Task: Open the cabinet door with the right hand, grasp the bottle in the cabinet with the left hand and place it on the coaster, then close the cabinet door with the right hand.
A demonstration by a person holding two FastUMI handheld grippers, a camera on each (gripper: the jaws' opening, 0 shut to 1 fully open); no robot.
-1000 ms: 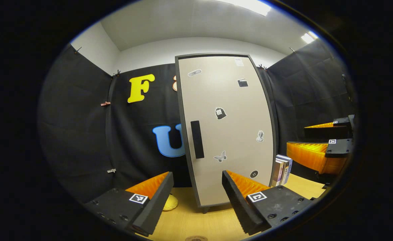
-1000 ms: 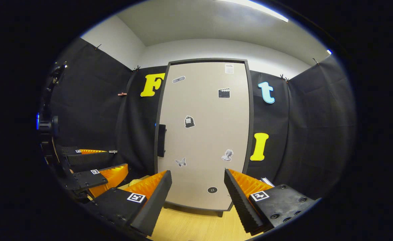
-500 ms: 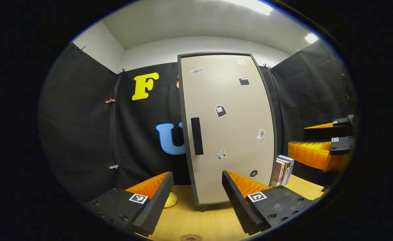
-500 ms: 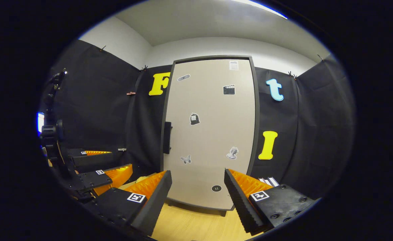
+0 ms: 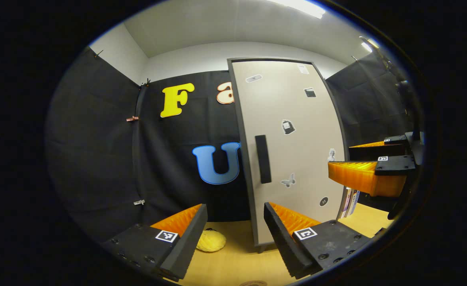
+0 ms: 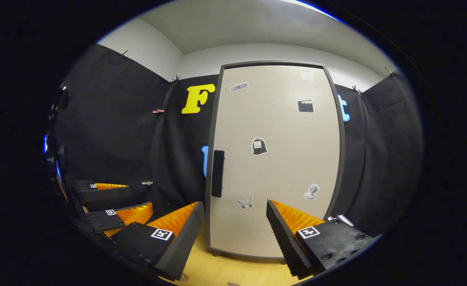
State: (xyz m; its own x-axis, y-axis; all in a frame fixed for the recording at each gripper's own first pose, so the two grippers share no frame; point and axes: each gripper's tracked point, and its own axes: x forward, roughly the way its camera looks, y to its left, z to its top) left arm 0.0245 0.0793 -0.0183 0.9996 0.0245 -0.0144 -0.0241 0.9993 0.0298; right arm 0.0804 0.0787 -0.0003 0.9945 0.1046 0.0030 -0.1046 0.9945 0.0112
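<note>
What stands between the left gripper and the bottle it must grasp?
The closed cabinet door does. The left gripper, open, faces it, so the bottle stays hidden. The right gripper, also open, has not reached the handle.

One cabinet (image 6: pixel 275 159), one handle (image 6: pixel 217 173), six stickers on its door (image 6: pixel 259 146), one yellow sponge (image 5: pixel 210 241), and two grippers, each with two fingers (image 6: pixel 177 234).

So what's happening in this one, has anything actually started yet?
Barely. A person holds a claw in each hand, both facing a closed cabinet door. The right claw is open and aimed at the door's lower half, with the dark handle up and to its left, untouched. The left claw is open and empty over the wooden table. The bottle is presumably behind the door.
</note>
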